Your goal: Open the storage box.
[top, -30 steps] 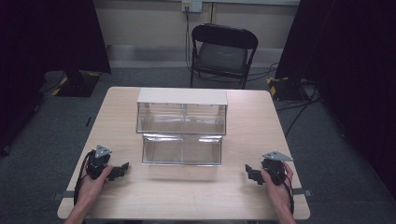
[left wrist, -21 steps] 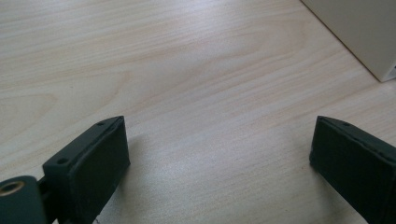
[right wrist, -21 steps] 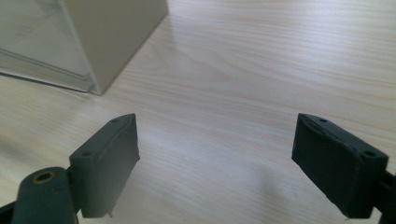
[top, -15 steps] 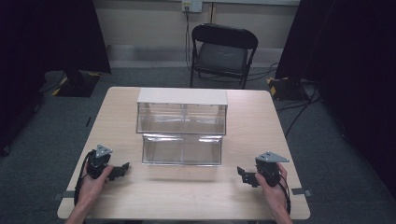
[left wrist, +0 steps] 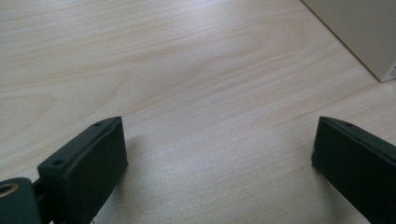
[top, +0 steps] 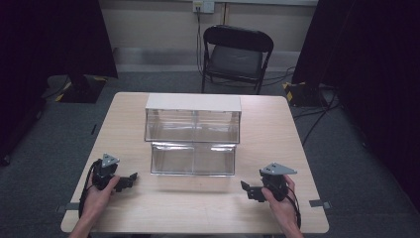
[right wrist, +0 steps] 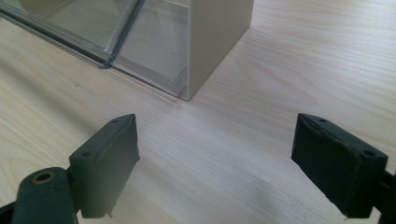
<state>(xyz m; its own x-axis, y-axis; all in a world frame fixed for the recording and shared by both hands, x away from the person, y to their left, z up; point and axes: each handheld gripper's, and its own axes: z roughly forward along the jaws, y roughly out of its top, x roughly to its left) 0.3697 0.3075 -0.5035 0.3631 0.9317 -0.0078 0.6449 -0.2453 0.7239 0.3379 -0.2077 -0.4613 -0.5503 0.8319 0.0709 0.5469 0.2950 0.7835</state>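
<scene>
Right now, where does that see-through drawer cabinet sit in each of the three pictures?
High view: drawer cabinet at table centre, between both grippers.
Left gripper view: its beige corner at the top right.
Right gripper view: clear drawer front and beige side wall at the top left.
Shared landmark: the pale wooden table.

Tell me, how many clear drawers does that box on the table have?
2 show: an upper drawer pushed in under the white top, and a lower drawer pulled out toward the person. Dividers inside may split them further.
</scene>
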